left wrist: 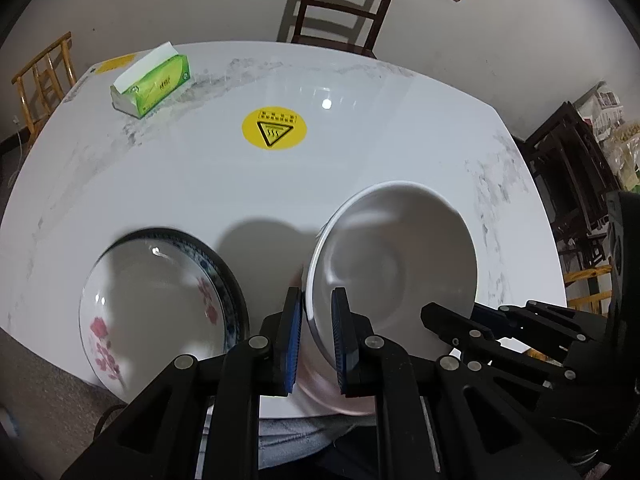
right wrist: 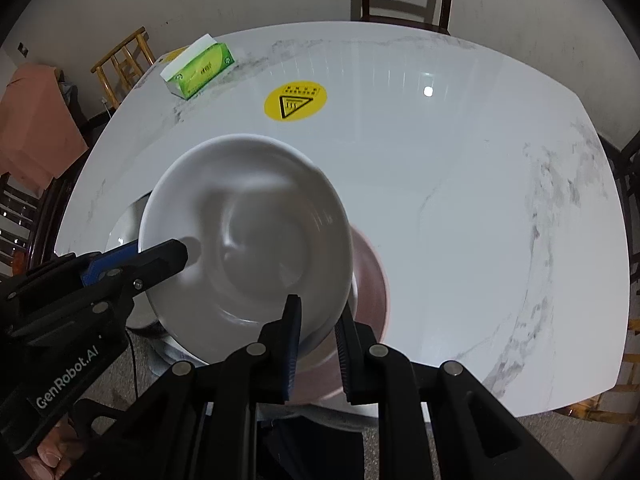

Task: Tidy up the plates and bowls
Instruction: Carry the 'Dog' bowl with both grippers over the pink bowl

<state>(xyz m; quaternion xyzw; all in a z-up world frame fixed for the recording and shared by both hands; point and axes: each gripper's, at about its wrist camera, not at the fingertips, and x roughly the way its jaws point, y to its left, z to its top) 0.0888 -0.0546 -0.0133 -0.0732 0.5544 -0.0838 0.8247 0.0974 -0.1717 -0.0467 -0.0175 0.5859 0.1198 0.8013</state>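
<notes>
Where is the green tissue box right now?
The green tissue box sits at the table's far left corner, beyond the round yellow sticker, apart from the bowls.

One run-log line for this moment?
left gripper: shut on white bowl rim | right gripper: shut on same bowl | flowered plate: on table

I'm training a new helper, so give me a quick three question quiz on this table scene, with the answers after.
1. True or false: both grippers clamp the white bowl.
2. What lies beside that bowl: A) floral plate, B) mug, C) pan?
3. What colour is the tissue box?

Key: 1 true; the left gripper and right gripper each pinch its rim. 2 A. 3 green.
</notes>
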